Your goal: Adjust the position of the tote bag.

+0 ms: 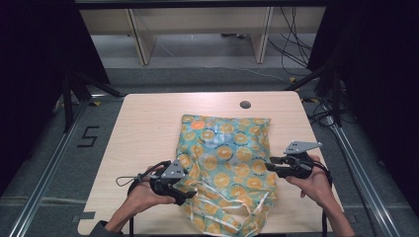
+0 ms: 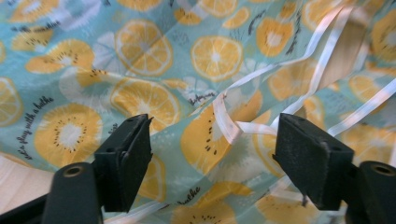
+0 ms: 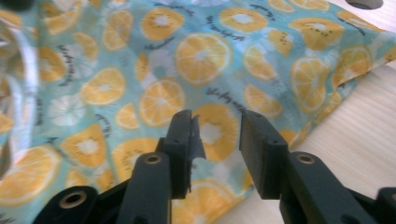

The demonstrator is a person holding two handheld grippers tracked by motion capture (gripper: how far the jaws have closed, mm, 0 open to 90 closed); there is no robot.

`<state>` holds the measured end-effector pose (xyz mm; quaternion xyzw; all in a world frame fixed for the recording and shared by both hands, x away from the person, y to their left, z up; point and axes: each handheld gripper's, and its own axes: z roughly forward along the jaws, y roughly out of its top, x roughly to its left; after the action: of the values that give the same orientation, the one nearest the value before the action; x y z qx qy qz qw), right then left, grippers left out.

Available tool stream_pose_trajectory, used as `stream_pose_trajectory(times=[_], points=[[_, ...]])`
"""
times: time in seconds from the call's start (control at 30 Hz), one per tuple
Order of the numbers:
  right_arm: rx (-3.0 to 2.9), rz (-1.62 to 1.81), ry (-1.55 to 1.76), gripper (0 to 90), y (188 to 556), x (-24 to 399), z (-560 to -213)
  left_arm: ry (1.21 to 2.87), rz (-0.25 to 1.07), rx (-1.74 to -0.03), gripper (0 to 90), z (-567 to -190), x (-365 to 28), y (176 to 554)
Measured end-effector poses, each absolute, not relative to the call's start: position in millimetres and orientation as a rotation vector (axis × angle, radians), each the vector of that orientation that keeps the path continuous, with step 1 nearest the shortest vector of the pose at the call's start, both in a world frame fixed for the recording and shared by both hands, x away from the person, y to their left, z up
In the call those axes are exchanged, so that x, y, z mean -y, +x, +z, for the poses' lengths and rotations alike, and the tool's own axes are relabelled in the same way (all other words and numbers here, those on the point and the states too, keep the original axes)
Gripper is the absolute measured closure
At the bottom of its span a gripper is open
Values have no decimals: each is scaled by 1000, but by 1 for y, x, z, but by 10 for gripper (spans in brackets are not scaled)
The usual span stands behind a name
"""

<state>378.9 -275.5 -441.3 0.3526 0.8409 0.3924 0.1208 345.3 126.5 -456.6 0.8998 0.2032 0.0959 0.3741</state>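
From my seat at the near edge, my left hand (image 1: 141, 195) holds the left gripper (image 1: 187, 193) at the near left part of the bag (image 1: 225, 163), its jaws spread wide. Through the left gripper view I see the left gripper (image 2: 212, 156) released, with a loop of white ribbon (image 2: 224, 119) lying on the cloth between the jaws, touching neither that I can tell. The ribbon's other strands (image 1: 232, 197) trail across the bag's crumpled near end.

My right hand (image 1: 316, 185) holds the right gripper (image 1: 271, 165) at the bag's right edge. In the right gripper view its jaws (image 3: 215, 135) stand apart, a narrower gap than the left's, hovering over the fruit-print cloth (image 3: 159, 88); nothing is pinched.

The bag, teal with orange slices, lies flat on the counter (image 1: 143, 128) near its middle, closed end away from me. Beyond it, a round hole (image 1: 245, 104) sits near the counter's far edge.
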Motion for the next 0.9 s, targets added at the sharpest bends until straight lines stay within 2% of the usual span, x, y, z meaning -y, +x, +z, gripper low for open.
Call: stream_pose_trajectory(times=[0.03,0.07,0.1,0.13,0.17,0.2,0.23,0.3,0.47,0.63,0.9], points=[[-2457,1156,1024,636,373,274,-440,2321,244,-500,447,-458,-126,347],[-2457,1156,1024,636,373,274,-440,2336,241,-475,447,-460,-126,348],[-2458,1166,1037,631,369,273,-440,2345,256,-467,522,-461,-125,350],[-2459,1172,1000,627,368,273,-440,2348,264,-462,619,-462,-124,351],[-2458,1173,981,627,365,272,-441,2350,302,-456,781,-461,-124,355],[-2458,1173,981,627,365,272,-441,2350,302,-456,827,-461,-124,355],[-2473,1164,994,627,363,272,-441,2337,317,-457,827,-459,-123,357],[-2482,1167,982,627,359,271,-443,2289,348,-473,884,-451,-122,362],[-2499,1176,984,631,356,269,-442,2270,367,-481,887,-436,-120,372],[-2490,1218,965,631,352,265,-440,2183,375,-545,887,-421,-117,395],[-2510,1250,933,592,350,262,-435,2134,367,-622,886,-418,-119,422]])
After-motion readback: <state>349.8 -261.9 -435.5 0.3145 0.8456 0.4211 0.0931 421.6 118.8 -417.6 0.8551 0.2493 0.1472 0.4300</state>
